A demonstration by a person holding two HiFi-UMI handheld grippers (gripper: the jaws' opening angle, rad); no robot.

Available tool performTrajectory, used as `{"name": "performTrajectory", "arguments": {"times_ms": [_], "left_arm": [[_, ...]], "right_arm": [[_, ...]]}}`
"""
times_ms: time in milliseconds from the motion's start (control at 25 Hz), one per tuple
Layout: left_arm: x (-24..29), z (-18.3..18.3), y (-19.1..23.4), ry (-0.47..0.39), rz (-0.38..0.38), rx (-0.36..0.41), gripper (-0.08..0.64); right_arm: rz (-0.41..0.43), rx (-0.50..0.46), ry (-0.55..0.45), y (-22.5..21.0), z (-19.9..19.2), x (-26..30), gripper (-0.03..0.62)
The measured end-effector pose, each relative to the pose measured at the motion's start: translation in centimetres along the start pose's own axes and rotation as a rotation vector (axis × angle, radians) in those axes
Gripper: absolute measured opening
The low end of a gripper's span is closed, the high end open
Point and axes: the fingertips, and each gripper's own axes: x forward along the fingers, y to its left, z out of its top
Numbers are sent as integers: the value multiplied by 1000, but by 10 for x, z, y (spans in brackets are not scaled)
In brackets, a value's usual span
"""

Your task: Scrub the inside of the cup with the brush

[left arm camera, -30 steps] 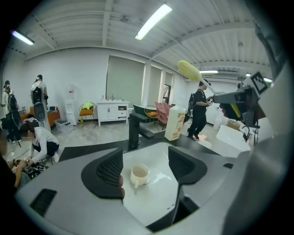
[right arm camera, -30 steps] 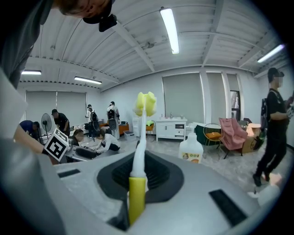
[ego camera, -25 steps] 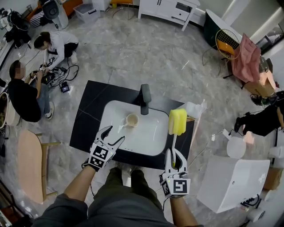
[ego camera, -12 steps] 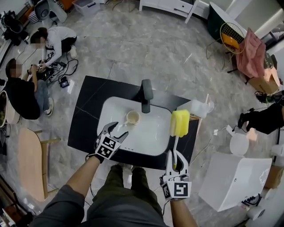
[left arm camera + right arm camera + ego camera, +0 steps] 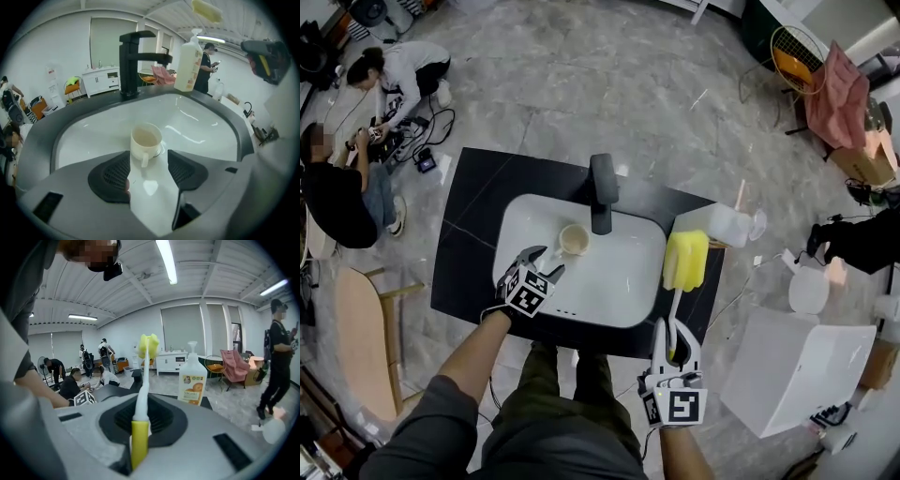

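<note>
A cream cup (image 5: 574,239) stands upright in the white basin (image 5: 619,291), just left of the black faucet (image 5: 602,192). My left gripper (image 5: 546,261) hangs low over the basin, right in front of the cup. In the left gripper view the cup (image 5: 146,139) sits just beyond the jaw tips of the left gripper (image 5: 147,159), its handle pointing back between them. The jaws are open and have just been closing, touching nothing. My right gripper (image 5: 673,328) is shut on the brush handle (image 5: 139,441), and its yellow sponge head (image 5: 685,260) is raised over the basin's right rim.
A soap bottle (image 5: 717,225) lies on the black counter (image 5: 469,234) at the right; it shows as the orange-labelled bottle (image 5: 191,380) in the right gripper view. People sit on the floor at the far left (image 5: 337,197). A white box (image 5: 787,375) stands to the right.
My left gripper has come down and forward into the basin, up to the cup, with its jaws a little narrower. The right gripper with the brush has sunk slightly.
</note>
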Motion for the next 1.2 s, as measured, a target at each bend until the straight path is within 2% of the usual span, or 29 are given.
{"name": "performTrajectory", "arguments": {"times_ms": [200,480,720,920,1200], "left_arm": [[27,-18,2,80,-25,17,245],[58,-30,6,139,-32,32,218],[75,-32,7,140,-28,82,179],[79,-29,12,102,12,121,73],[74,-26,13,76,43,207,52]], "right_arm": [[0,6,19,-4,-6,10,17],[6,15,34,-11,-12,23,17],[5,25,56,-18,-22,29,17],[17,27,64,-19,-29,34,17],[38,26,46,-15,-28,37,17]]}}
